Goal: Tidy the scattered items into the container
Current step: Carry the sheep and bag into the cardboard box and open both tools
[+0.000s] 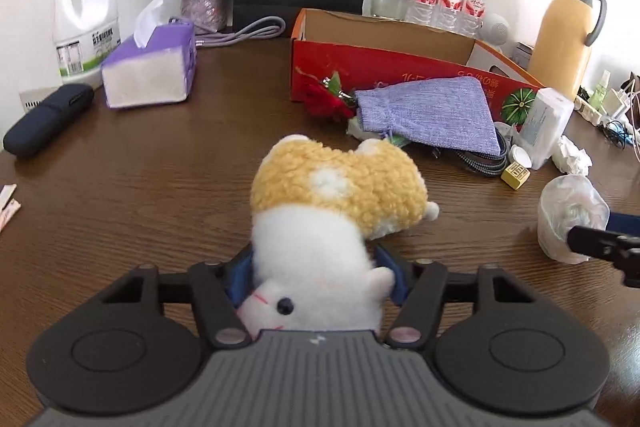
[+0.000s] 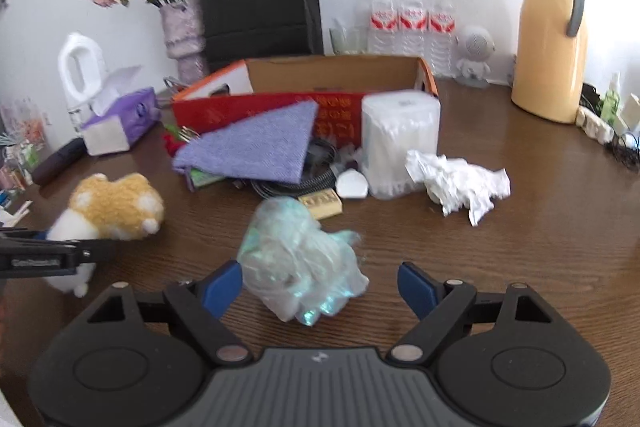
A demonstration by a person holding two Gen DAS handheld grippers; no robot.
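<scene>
The bench (image 2: pixel 520 247) is crowded, and the box (image 1: pixel 380 39) sits open at the back behind the clutter. Left gripper (image 1: pixel 316 269) has its jaws clamped on the plush (image 1: pixel 340 187) by the white body, head toward the camera. It tilts down at the bench. To finish well, lift clear of the pouch (image 1: pixel 432 111) and let go only once over the box. Right gripper (image 2: pixel 320 287), angled down too, has jaws wide around the wrapper (image 2: pixel 300 255); the left pad touches it, the right stands apart. Centre before squeezing.
</scene>
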